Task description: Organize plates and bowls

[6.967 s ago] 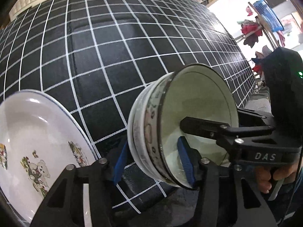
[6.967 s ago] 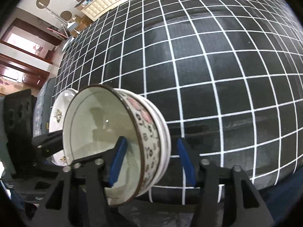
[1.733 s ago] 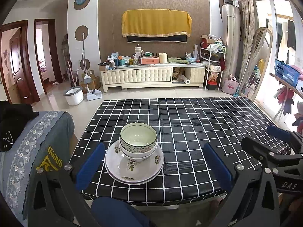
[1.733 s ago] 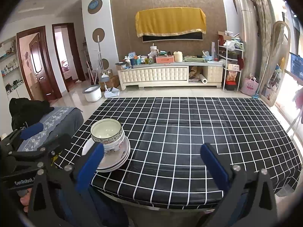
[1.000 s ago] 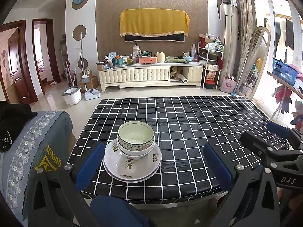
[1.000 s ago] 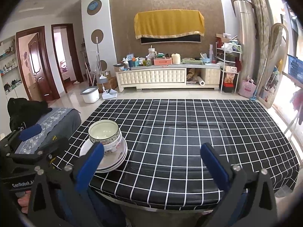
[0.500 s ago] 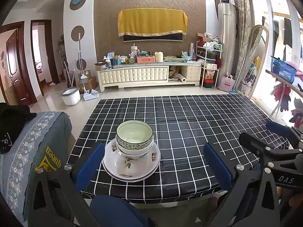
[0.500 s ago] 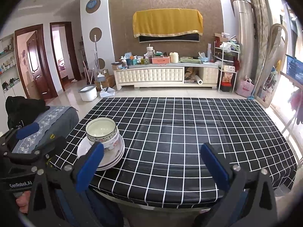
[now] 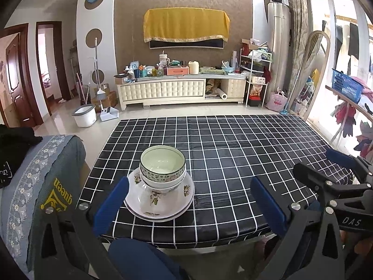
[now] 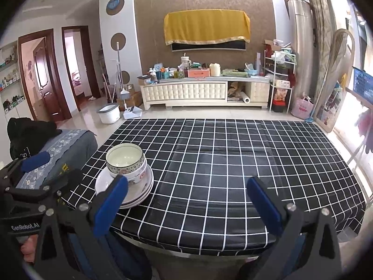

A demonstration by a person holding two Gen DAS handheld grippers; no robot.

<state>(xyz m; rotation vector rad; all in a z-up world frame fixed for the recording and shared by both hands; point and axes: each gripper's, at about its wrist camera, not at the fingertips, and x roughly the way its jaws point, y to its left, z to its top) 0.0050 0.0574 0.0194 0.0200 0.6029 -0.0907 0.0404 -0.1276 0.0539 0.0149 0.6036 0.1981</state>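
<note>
Two nested bowls (image 9: 162, 168) (image 10: 126, 162) stand on stacked white plates (image 9: 160, 206) (image 10: 137, 197) near the front left of the black checked table (image 9: 233, 154) (image 10: 221, 163). My left gripper (image 9: 188, 204) is held back from the table's near edge, open, with nothing between its blue pads (image 9: 112, 204). My right gripper (image 10: 186, 205) is also open and empty, off the front edge, to the right of the stack. In the left wrist view the right gripper (image 9: 338, 170) shows at the right; in the right wrist view the left gripper (image 10: 30, 175) shows at the left.
A grey-blue cloth-covered seat (image 9: 39, 186) with a black garment (image 10: 28, 133) stands left of the table. A person's knee (image 9: 139, 256) is below the near edge. A white cabinet (image 9: 177, 91) and shelves line the far wall.
Seven seconds ago both grippers were shut on the tilted bowls above the table. Since then the bowls were let go onto the plates, and both grippers have drawn back open.
</note>
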